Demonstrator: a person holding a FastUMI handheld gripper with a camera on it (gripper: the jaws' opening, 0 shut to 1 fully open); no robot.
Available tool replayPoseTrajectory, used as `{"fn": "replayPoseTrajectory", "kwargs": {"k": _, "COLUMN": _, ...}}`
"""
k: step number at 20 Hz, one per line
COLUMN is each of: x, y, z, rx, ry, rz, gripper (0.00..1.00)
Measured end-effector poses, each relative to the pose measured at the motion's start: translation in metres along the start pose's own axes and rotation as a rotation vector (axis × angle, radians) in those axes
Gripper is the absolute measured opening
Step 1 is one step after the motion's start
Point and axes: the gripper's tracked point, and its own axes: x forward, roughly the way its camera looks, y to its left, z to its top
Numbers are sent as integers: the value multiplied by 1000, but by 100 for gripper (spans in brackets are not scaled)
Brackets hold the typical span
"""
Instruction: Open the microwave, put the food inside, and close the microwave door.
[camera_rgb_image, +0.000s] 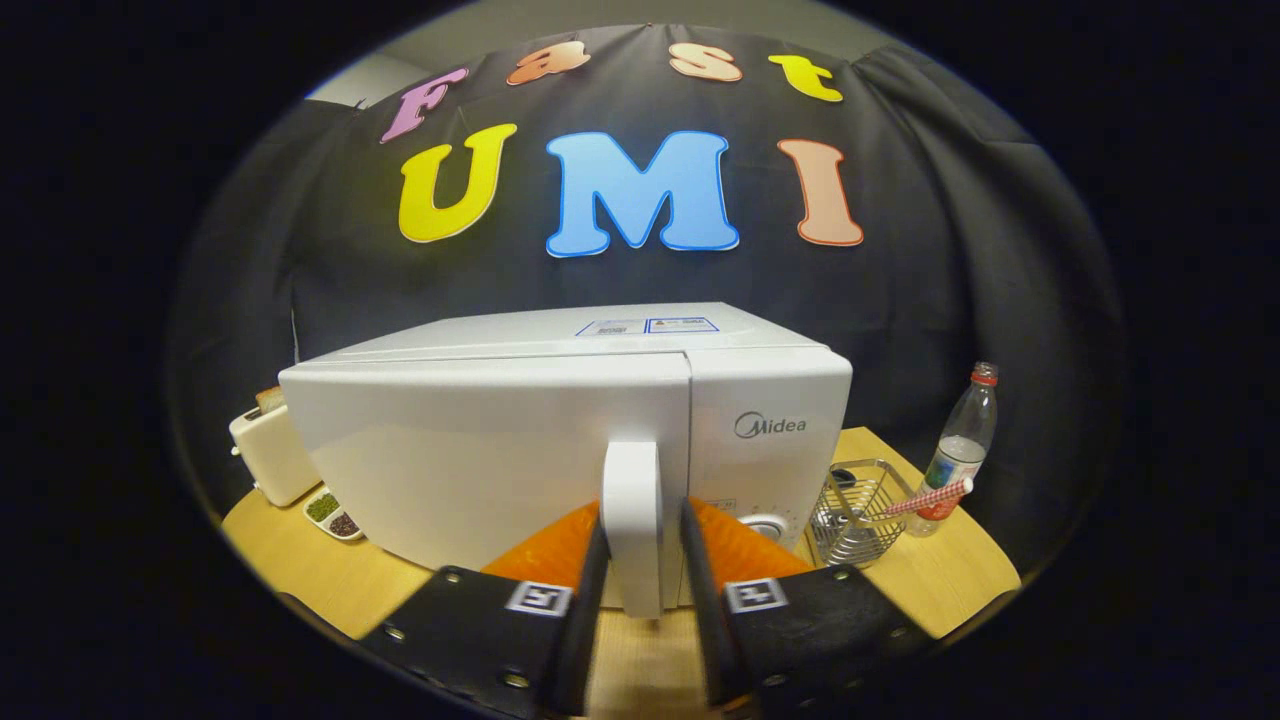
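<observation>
I have the gripper (645, 545) up against the front of the white microwave (560, 440), which stands on the wooden table (930, 590) before the booth's dark cloth wall. Its door (480, 450) looks closed, flush with the control panel (770, 440) to its right. The vertical door handle (632, 525) sits right between my two fingers (590, 590), one on each side of it. The jaws are narrowed around the handle and the inner faces appear to touch it on both sides, though from this angle I cannot be sure that both are truly pressing on it, so I take it as a grip that I cannot confirm.

To the left of the microwave, a pale toaster (268, 450) stands on the table with a slice of bread (270, 398) poking out of its top. Just in front of it lies a small divided dish (333, 514) with something green in one compartment and something dark in the other. To the right of the microwave is a wire basket (860, 520), and beside that stands a clear plastic bottle (962, 445) with a red cap. A red-and-white striped stick (925, 497) rests across the basket's rim, near the bottle's lower part.
</observation>
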Motion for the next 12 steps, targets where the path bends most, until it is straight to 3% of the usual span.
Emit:
{"fn": "replayPoseTrajectory", "kwargs": {"k": 1, "x": 12, "y": 3, "z": -8, "rx": -15, "ry": 9, "rz": -10, "gripper": 27}}
{"fn": "replayPoseTrajectory", "kwargs": {"k": 4, "x": 13, "y": 2, "z": -6, "rx": 21, "ry": 23, "rz": -13, "gripper": 22}}
{"fn": "replayPoseTrajectory", "kwargs": {"k": 5, "x": 12, "y": 4, "z": -7, "rx": 28, "ry": 27, "rz": -2, "gripper": 11}}
{"fn": "replayPoseTrajectory", "kwargs": {"k": 12, "x": -14, "y": 10, "z": -15, "rx": -35, "ry": 46, "rz": 25, "gripper": 11}}
